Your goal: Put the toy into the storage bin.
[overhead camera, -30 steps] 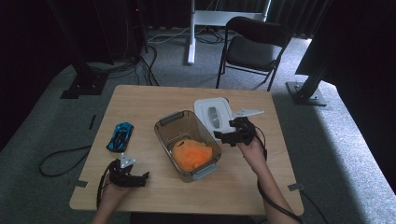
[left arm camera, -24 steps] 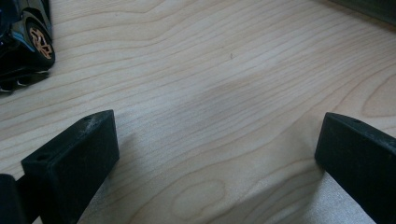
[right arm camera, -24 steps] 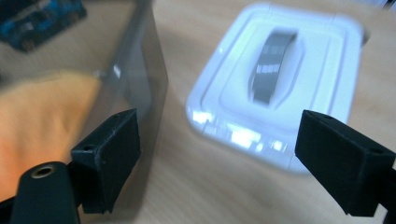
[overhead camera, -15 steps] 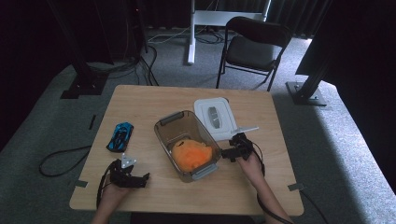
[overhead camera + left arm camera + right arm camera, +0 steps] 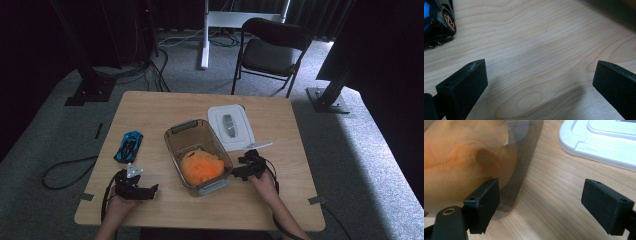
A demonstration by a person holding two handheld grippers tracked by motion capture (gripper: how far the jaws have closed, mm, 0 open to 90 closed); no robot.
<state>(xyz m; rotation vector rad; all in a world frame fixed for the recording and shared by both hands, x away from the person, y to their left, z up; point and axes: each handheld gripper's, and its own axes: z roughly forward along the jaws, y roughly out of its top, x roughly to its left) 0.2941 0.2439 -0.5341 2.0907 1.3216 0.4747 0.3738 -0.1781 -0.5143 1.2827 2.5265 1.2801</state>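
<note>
The light wooden square table carries everything. At its middle stands the clear smoky plastic container with grey end clips, its long side running from the far edge toward the near edge, slightly askew. Inside it, at the near end, lies the orange soft lump, which reads as a plush or cloth though its exact kind cannot be told.

Just beside the container on the right, toward the far right corner, lies the white rectangular plastic lid, flat on the wood and apart from the container wall.

The right gripper sits at the container's near right side; in the right gripper view its jaws stand wide apart, gripping nothing, with one jaw close against the smoky wall in front of the orange lump and the other over bare wood, the lid's corner beyond it.

The left gripper rests near the near left corner, jaws spread and empty over bare wood.

The small blue and black toy car lies toward the left edge, just beyond the left gripper and well apart from the container.

Bare wood runs along the near edge and the right edge.
</note>
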